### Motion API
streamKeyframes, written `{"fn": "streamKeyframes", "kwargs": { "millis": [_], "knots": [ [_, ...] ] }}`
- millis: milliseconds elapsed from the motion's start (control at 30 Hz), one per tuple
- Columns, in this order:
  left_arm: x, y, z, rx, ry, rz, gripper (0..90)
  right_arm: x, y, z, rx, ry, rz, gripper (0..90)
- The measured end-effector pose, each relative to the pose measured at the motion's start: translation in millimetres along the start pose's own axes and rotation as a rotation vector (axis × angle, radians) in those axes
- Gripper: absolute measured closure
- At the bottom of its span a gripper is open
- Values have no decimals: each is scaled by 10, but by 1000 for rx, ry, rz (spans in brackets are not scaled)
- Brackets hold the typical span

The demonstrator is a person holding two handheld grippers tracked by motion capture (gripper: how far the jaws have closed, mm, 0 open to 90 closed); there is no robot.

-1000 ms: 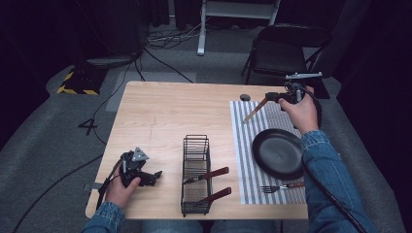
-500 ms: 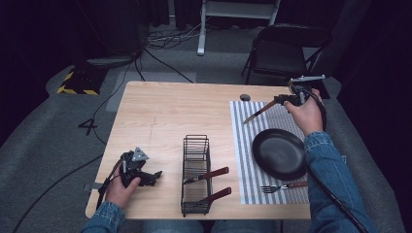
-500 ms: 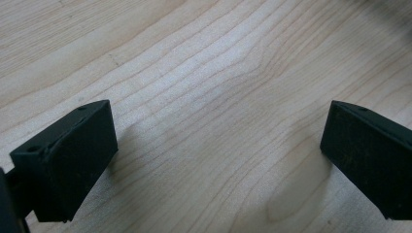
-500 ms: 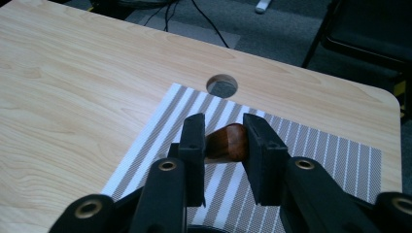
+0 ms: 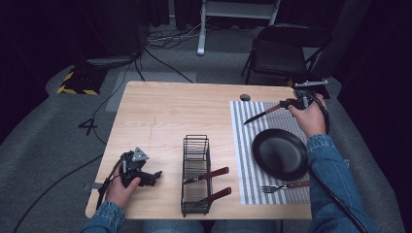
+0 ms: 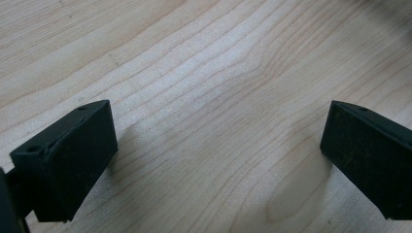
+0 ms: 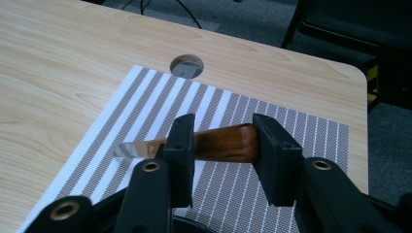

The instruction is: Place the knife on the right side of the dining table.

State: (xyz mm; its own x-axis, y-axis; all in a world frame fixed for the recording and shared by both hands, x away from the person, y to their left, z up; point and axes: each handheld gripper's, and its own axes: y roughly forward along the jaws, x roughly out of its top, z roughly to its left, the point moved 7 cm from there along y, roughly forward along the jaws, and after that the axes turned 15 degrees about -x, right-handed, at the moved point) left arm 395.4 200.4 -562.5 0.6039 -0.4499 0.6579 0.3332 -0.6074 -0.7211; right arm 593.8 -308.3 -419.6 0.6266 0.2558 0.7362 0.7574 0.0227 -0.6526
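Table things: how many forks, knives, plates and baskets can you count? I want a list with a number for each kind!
Plates: 1, the black plate.
Forks: 1, the fork on the striped mat.
Knives: 1, the knife held by the right gripper.
Wire baskets: 1, the wire basket.
Wooden-handled utensils in the basket, kind hidden: 2, and.
Total: 6.

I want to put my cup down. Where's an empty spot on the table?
The big bare wood left of the striped mat and beyond the wire basket is free. The mat is crowded: black plate, fork, and a knife held above it.
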Motion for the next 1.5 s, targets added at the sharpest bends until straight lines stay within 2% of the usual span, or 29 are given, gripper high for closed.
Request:
{"fn": "streamKeyframes", "kwargs": {
  "millis": [300,467,900,1200,1500],
  "knots": [
    [0,0,0,0,0,0,2,-162,155,-119,-11,40,46,558],
    [0,0,0,0,0,0,2,-232,229,-142,-30,37,72,518],
    [0,0,0,0,0,0,2,-342,352,-198,-33,75,90,474],
    [0,0,0,0,0,0,2,-436,442,-247,-42,82,104,455],
    [0,0,0,0,0,0,2,-539,528,-293,-16,130,119,448]
  ]
}}
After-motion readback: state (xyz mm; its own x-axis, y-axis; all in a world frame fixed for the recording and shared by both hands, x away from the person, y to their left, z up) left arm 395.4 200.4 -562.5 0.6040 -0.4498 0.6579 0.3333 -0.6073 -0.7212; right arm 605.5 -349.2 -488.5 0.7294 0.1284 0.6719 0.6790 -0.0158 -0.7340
